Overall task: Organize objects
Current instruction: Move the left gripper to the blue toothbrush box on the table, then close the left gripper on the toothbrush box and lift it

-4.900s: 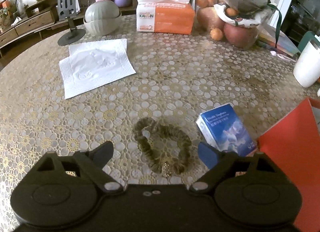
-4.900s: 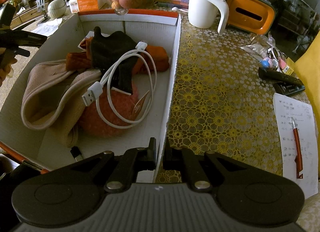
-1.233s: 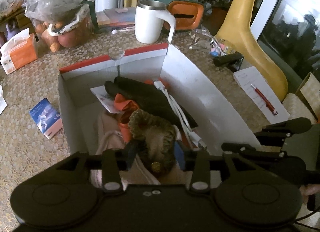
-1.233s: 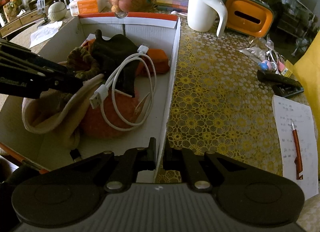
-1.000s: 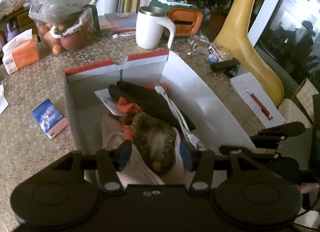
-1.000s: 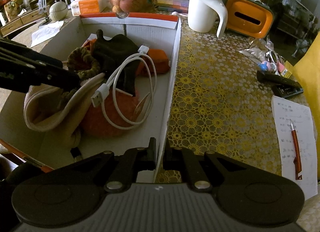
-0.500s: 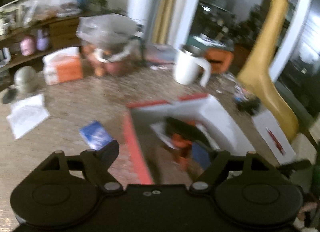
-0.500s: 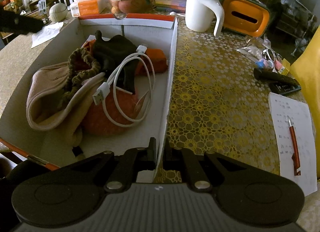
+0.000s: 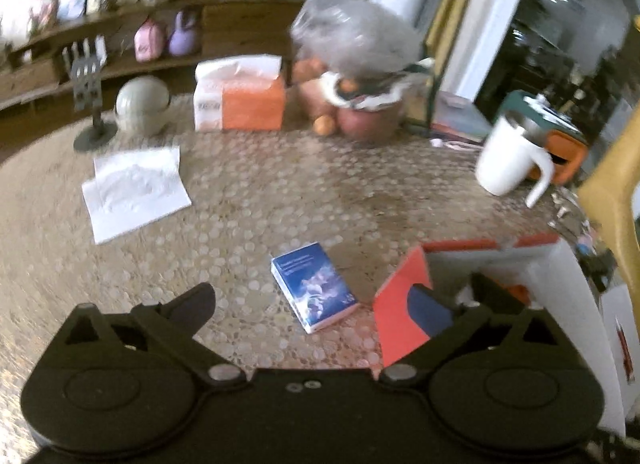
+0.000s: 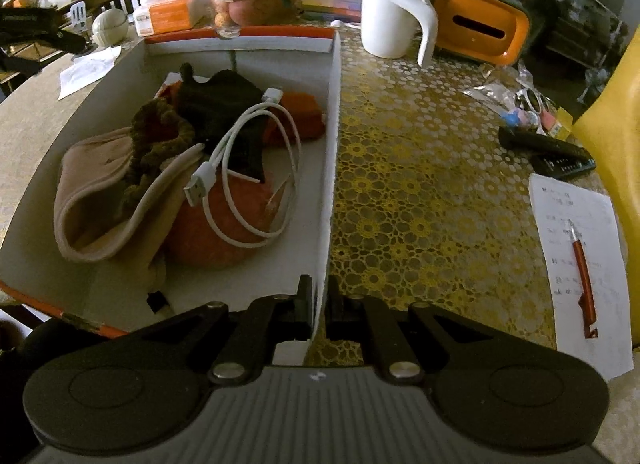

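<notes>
Left wrist view looks steeply down from above the table (image 9: 280, 192), left of the box (image 9: 400, 304), facing the far shelf side; picture blurred. Right wrist view sits close at the box's (image 10: 330, 168) near right wall, looking down along it toward the far edge. Both views share the box, the white mug (image 9: 508, 160) (image 10: 390, 16), the tissue pack (image 9: 240, 98) (image 10: 164, 16) and the paper napkin (image 9: 136, 188) (image 10: 86, 68).
</notes>
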The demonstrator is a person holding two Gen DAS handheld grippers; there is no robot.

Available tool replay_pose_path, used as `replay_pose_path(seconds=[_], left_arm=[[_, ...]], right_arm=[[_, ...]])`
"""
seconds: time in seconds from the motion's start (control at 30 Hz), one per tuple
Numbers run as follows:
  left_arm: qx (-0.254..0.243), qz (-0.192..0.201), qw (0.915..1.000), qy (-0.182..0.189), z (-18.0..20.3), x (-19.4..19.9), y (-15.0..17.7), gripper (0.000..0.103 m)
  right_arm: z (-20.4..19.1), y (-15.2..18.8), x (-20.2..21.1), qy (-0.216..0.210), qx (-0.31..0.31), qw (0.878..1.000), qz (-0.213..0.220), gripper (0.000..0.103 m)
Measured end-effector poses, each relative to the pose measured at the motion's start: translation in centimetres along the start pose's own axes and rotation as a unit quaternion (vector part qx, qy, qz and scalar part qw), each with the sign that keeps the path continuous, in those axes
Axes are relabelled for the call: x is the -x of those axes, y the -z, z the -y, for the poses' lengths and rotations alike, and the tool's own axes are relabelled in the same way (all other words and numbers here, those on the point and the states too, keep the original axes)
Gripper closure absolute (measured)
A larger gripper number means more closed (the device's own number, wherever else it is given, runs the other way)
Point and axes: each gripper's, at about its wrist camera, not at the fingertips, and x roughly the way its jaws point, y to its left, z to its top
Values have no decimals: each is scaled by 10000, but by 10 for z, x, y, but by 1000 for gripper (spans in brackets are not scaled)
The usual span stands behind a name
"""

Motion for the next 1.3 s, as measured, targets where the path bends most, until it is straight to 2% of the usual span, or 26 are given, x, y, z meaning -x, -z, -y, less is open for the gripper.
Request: replay_pose_path(seconds=[0.17,0.47,0.97,1.1,1.2,1.3], left_arm=[[475,-174,9987,-64,-4,-35,-6,1],[715,-357,9957,-466,-5,-78,-12,1],[590,-558,9935,-796,6,-117,-1,2],[517,-564,9931,-893,8,-121,3,12],[543,-498,9939,-827,8,-119,4,21],[374,-453,9943,-888,12,-117,5,44]], right_arm=[[2,2,1,15,-73,10000,-58,98],[0,5,6,4,-180,9997,-147,98],[-4,12,14,-75,-341,9992,-201,98],[-4,11,14,-79,-348,9992,-205,98],[-3,11,14,-78,-343,9992,-200,98],[-3,11,14,-76,-343,9992,-201,98]])
